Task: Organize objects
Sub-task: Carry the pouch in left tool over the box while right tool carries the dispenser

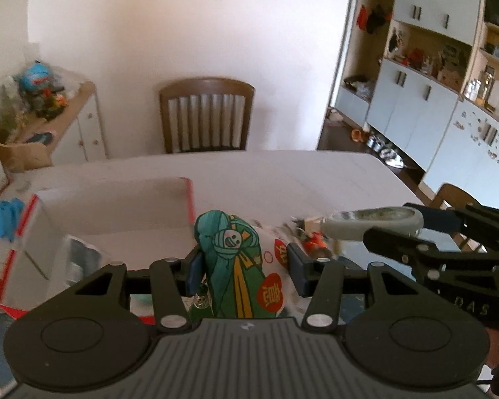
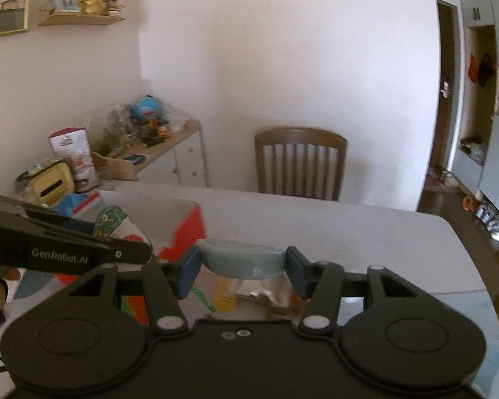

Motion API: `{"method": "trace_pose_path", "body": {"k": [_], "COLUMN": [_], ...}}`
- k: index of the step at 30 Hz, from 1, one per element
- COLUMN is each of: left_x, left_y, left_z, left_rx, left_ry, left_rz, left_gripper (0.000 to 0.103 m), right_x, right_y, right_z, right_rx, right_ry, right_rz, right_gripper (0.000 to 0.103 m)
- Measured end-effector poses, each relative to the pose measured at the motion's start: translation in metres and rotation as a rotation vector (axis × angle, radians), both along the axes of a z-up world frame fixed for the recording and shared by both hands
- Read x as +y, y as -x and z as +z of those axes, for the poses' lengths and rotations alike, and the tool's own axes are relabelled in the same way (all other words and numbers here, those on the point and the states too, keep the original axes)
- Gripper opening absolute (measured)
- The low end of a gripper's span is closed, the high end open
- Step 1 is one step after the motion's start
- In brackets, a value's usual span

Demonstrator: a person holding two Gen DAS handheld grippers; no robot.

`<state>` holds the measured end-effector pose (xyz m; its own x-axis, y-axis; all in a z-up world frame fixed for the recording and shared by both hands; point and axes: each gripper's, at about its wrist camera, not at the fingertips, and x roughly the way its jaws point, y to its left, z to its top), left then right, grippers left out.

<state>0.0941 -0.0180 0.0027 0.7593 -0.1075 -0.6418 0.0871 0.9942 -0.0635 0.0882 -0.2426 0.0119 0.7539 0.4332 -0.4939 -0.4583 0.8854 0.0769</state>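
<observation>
My left gripper (image 1: 244,266) is shut on a snack packet (image 1: 239,272) printed with a green cartoon figure and red seals, held upright above the table. The packet also shows in the right wrist view (image 2: 111,221), next to the left gripper's arm. My right gripper (image 2: 243,267) is shut on the grey-blue lid of a clear container (image 2: 243,257) with yellow and foil-wrapped items under it. That container also shows in the left wrist view (image 1: 372,221), to the right of the packet. An open red-and-white cardboard box (image 1: 116,206) stands just behind and left of the packet.
A white table (image 1: 282,173) stretches ahead with a wooden chair (image 1: 206,116) at its far side. A low cabinet (image 1: 66,116) with clutter stands at the left. White cupboards and shelves (image 1: 432,83) line the right. A yellow tissue box (image 2: 51,184) sits beyond the cardboard box.
</observation>
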Motion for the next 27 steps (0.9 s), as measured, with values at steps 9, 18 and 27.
{"method": "trace_pose_path", "body": {"k": [9, 18, 27], "left_x": [0.062, 0.116, 0.154], "left_y": [-0.006, -0.031, -0.078], "left_z": [0.007, -0.002, -0.027], "left_rx": [-0.009, 0.007, 0.056], "left_ry": [-0.037, -0.066, -0.064], "left_rz": [0.079, 0.146, 0.175], "left_gripper": [0.051, 0.051, 0.051], "right_x": [0.066, 0.127, 0.178], "right_y": [0.003, -0.01, -0.037], "right_z": [0.007, -0.006, -0.03], "right_rx": [-0.027, -0.039, -0.017], "right_ry": [0.016, 0.074, 0.141], "right_rz": [0.076, 0.111, 0.103], "right_gripper": [0.054, 0.054, 0.054]}}
